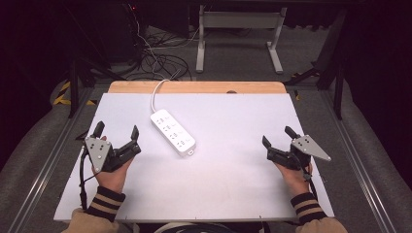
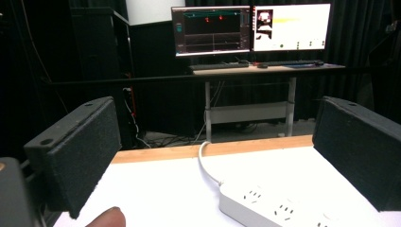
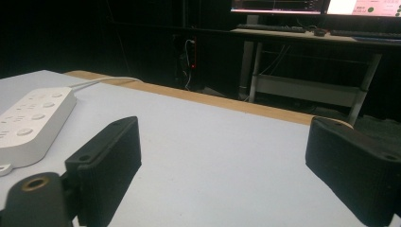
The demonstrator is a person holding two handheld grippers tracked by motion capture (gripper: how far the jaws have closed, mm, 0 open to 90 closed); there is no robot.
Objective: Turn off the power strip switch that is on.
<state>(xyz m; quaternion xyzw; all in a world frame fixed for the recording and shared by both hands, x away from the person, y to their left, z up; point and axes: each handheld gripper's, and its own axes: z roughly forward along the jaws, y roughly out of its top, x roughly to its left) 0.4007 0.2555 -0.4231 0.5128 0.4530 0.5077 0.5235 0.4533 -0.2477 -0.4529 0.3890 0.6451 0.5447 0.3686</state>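
White tabletop (image 1: 233,184), power strip (image 1: 173,132) lying diagonally, cord (image 1: 156,94) end farthest.

Power strip (image 1: 173,132) mid-table (image 1: 233,189); claws flank it — left (image 1: 116,131), right (image 1: 278,135).

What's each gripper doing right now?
Left gripper: open, holding nothing, beside the white plastic power strip.
Right gripper: open, holding nothing.

power strip (image 2: 279,208) cropped btm, monitor text (image 2: 213,28) unreadable
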